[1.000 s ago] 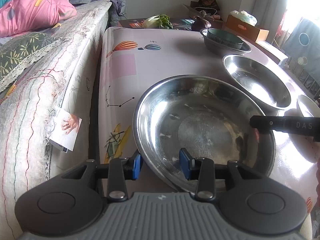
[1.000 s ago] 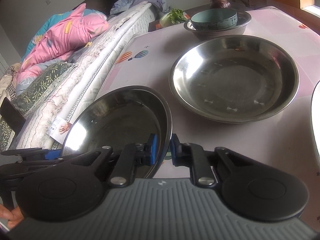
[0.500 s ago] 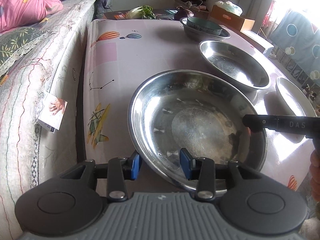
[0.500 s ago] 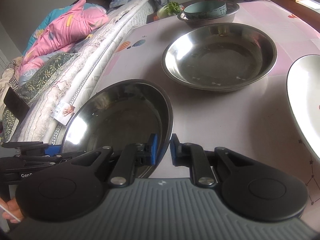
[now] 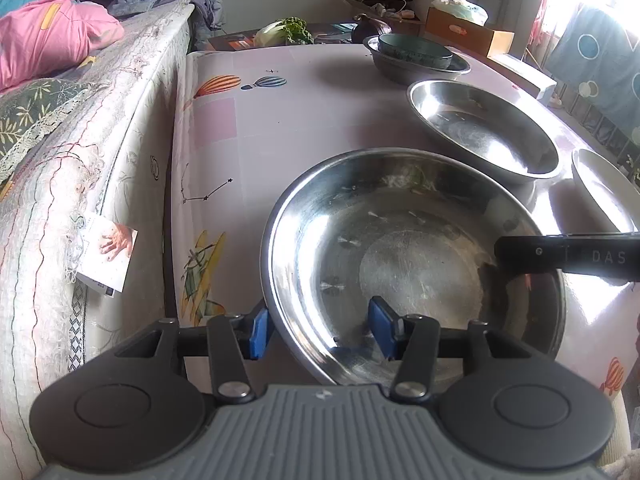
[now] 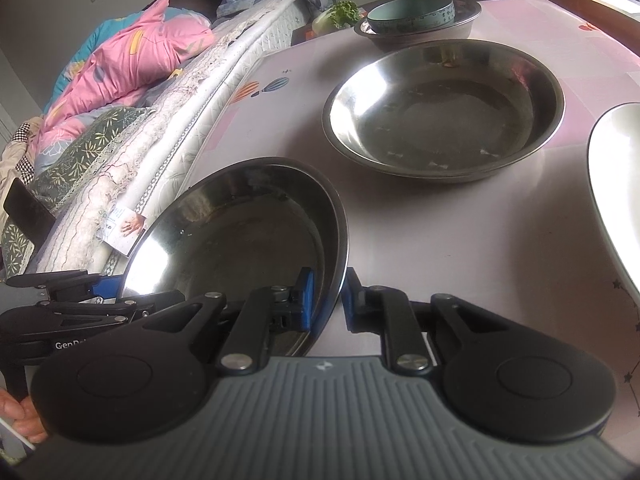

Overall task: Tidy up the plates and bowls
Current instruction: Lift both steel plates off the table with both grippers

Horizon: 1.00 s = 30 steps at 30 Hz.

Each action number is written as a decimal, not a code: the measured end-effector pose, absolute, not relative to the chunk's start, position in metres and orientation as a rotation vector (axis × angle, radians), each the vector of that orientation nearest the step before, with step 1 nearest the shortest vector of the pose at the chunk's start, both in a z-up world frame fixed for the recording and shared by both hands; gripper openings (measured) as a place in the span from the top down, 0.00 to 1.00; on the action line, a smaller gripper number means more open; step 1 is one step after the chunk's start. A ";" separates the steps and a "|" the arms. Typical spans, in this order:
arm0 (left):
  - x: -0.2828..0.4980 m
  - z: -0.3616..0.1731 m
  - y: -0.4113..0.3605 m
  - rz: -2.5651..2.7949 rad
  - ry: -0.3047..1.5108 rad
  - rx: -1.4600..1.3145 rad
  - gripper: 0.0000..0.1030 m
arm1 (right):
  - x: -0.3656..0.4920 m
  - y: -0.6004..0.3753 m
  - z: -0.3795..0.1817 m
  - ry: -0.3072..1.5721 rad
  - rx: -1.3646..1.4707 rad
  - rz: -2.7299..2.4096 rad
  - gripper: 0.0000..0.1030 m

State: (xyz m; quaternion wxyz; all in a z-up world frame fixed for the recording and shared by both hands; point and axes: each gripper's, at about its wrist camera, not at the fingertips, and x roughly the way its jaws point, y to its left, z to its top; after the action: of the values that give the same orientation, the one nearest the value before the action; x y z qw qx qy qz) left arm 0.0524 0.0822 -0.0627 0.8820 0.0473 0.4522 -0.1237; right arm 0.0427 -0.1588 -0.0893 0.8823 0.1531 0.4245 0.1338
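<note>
Blue fingers [image 6: 306, 300] of the right gripper [image 6: 326, 300] are pinching the steel plate [image 6: 240, 232] by its near rim, tilting it off the pink table [image 6: 440, 240], concave face toward the bed [image 6: 160, 120]. Straddling the rim untouching, the left gripper [image 5: 318, 332] is opening; only its view is showing the plate's full round interior.

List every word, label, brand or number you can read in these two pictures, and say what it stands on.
"DAS": white letters on the black finger of the right gripper, left wrist view.
"GenD", cut off: white letters on the black body of the left gripper, right wrist view.
Paper tag on the white mattress: print too small to read.
</note>
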 end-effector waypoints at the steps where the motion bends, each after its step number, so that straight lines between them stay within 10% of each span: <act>1: 0.053 -0.063 0.082 -0.257 0.941 0.101 0.49 | 0.043 -0.159 -0.089 0.883 0.319 0.278 0.85; 30: 0.042 -0.061 0.078 -0.287 0.954 0.088 0.44 | 0.044 -0.158 -0.088 0.859 0.285 0.252 0.83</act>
State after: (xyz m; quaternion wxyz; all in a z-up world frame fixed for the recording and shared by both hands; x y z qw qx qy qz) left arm 0.0421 0.0784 -0.0614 0.8776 0.0420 0.4573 -0.1376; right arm 0.0440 -0.1585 -0.0883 0.8918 0.1373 0.4137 0.1212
